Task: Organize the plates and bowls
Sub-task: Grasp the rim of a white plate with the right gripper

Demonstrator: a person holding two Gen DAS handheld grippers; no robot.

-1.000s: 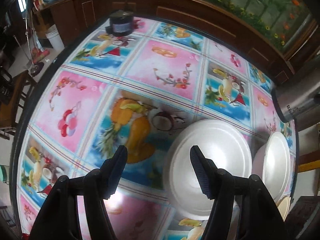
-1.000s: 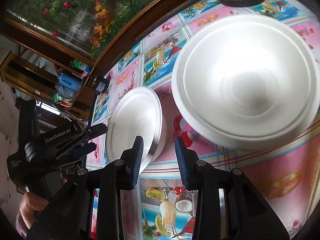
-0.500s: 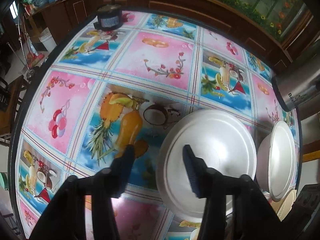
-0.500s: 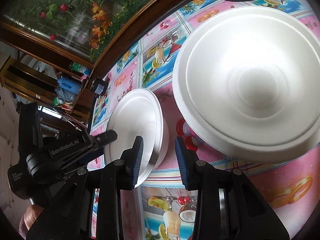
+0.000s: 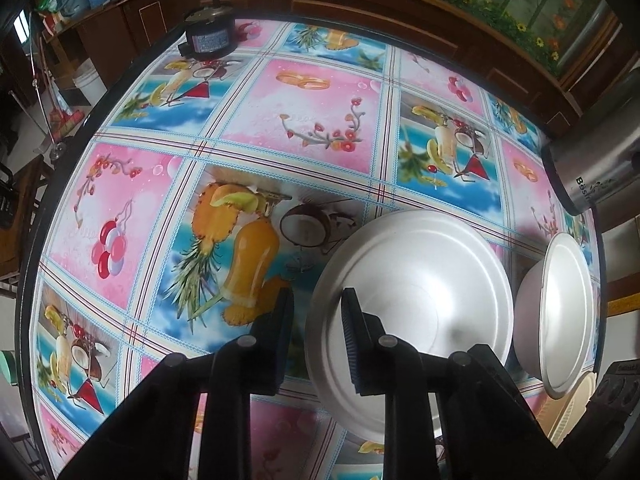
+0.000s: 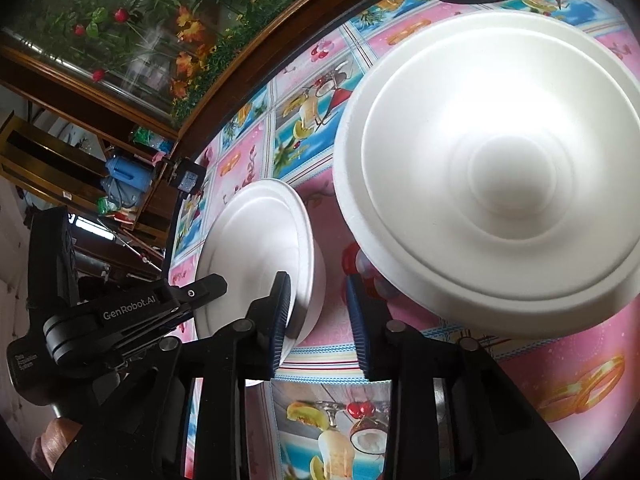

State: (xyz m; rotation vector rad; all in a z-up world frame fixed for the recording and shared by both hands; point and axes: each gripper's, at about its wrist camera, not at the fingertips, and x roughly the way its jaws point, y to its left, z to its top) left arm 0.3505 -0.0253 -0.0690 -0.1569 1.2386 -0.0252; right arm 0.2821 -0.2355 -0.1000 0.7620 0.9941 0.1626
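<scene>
Tool, left: I have narrowed its jaws from wide apart, now straddling the near rim of the shallow white foam plate mid-worktop, not yet clenched. Tool, right: parted, empty, between plate and deep white foam bowl.

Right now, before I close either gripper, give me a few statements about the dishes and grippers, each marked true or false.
1. The left gripper straddles the rim of the silver bowl. True.
2. The right gripper is clamped on the white bowl. False: it is open, holding nothing, with that bowl off to its right.
3. The white bowl stands rim up. False: in the right wrist view it lies upside down on the tablecloth.
4. A steel flask stands at the table's far edge. True.
5. The silver bowl is full of food. False: it is empty.
</scene>
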